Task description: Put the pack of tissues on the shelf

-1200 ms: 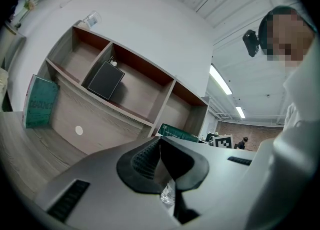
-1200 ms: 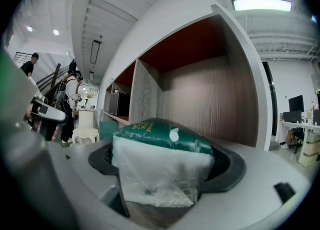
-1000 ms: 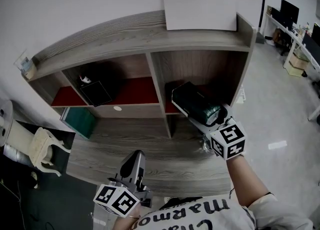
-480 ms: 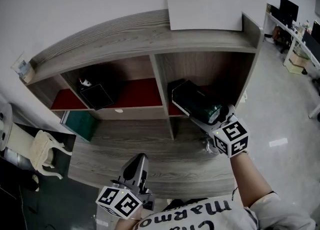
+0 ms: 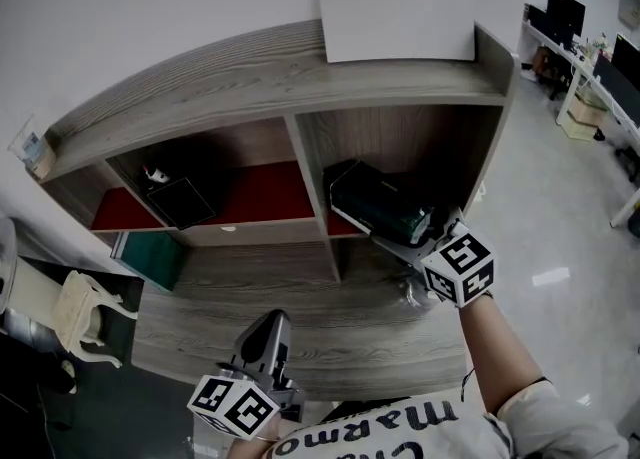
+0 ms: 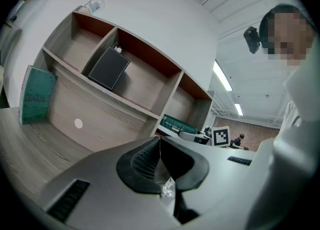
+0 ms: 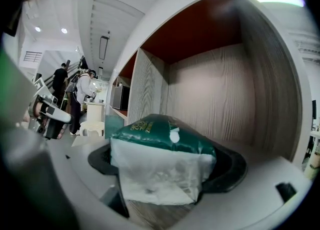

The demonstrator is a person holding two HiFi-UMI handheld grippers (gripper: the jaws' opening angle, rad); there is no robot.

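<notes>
Right gripper (image 5: 408,239) clamps the green pack of tissues (image 5: 372,202) inside the shelf's (image 5: 300,77) right compartment, frame centre. Its long axis points inward, with the divider (image 5: 312,197) just left and open room above. Left gripper (image 5: 268,332), bottom, closed and empty.

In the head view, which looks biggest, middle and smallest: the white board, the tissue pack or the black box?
white board: largest
pack of tissues: second
black box: smallest, though it sits deeper in the shelf
</notes>
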